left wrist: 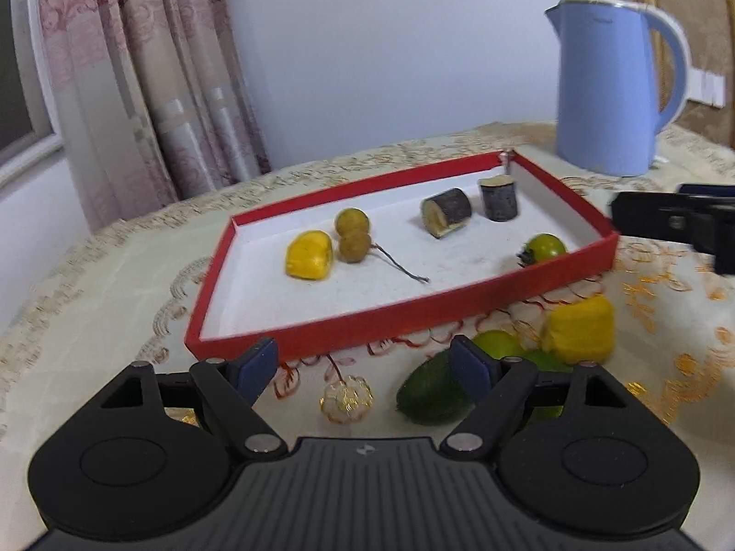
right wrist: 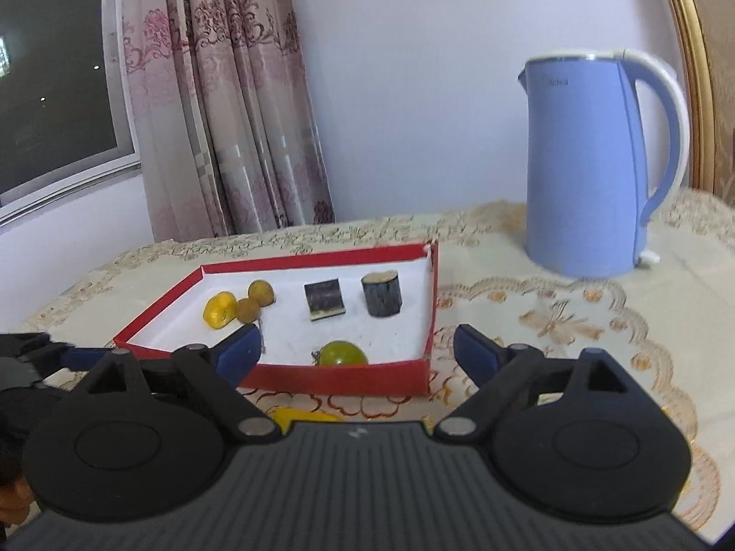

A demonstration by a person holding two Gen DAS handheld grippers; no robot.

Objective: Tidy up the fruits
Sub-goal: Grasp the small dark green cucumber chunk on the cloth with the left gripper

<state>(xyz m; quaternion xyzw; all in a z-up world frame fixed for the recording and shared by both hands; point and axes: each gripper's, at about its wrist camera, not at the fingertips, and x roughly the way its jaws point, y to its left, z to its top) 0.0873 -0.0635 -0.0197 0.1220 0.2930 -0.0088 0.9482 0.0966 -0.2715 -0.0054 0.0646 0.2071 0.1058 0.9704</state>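
Red tray part-filled; both grippers, left and right, gape empty; next, likely grab the green fruit.

Soft, even indoor light, faint shadows. Window dark. Fisheye bends curtain and picture edges; corners vignette black. Slight motion blur on kettle and tablecloth.

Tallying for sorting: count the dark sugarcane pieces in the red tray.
2. Both are in the red tray near its far right corner: one lying on its side, one standing upright to its right. None seem hidden.
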